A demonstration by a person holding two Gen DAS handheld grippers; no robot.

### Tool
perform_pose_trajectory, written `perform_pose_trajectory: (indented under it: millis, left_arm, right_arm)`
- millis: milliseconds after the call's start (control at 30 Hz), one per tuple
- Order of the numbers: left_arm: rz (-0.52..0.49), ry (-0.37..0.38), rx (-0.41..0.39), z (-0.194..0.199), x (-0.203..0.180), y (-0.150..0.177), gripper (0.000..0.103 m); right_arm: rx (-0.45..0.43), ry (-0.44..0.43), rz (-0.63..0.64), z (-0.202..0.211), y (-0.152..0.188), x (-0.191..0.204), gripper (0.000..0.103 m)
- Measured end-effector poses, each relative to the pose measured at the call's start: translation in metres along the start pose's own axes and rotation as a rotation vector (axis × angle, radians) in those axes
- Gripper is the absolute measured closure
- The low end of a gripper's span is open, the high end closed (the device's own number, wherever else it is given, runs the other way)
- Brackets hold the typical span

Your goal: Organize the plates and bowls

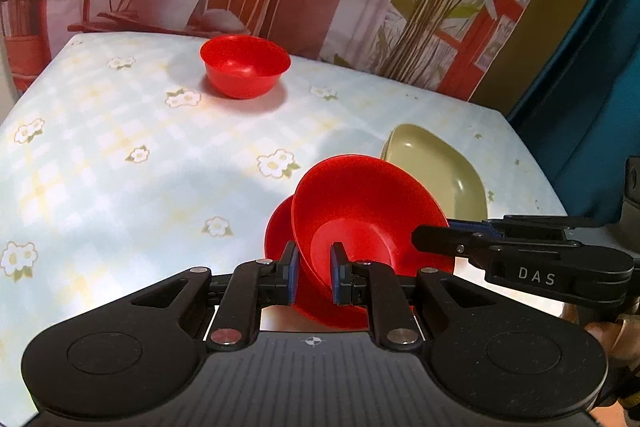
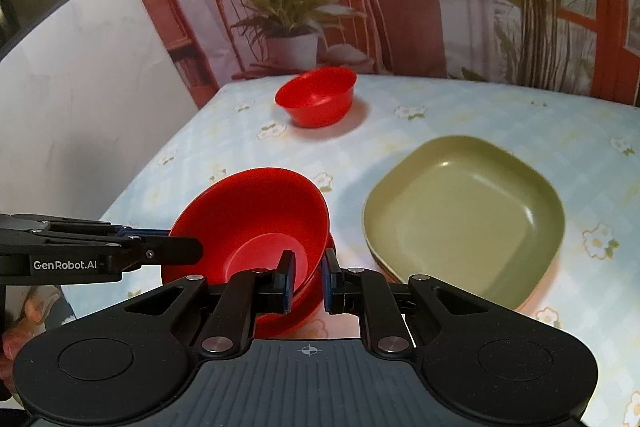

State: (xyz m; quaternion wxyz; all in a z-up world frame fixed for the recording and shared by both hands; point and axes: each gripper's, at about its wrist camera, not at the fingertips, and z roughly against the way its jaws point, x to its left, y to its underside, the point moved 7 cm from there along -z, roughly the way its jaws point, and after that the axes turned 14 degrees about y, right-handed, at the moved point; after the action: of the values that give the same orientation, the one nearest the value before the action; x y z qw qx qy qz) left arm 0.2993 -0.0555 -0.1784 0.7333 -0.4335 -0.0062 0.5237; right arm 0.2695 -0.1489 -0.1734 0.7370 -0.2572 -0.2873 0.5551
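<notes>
So both tools clamp opposite rims of the nested glossy red plastic bowls, left tool and right tool, sharing the tilted load beside the green square plates ahead-right.

Left hand-held gripper: matte black linkage arms, silver pivot screws, blue pads inside black fingers, ribbed grey base bearing a crosshair mark; "GenRobot.AI" in white on its side.
Right hand-held gripper: same black build, round embossed discs at both shoulders; white "DAS" lettering on its side.
</notes>
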Motion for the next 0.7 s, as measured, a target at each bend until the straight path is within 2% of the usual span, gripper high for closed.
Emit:
perform_pose_trajectory:
  millis: [633, 700]
  left_arm:
    - [0.019, -0.024, 0.018, -0.001, 0.012, 0.011, 0.086]
    - [0.021, -0.03, 0.02, -0.001, 0.012, 0.012, 0.083]
  right_arm:
    - [0.032, 0.015, 0.034, -0.013, 0.003, 0.008, 0.084]
    - [0.035, 0.011, 0.029, -0.013, 0.003, 0.008, 0.084]
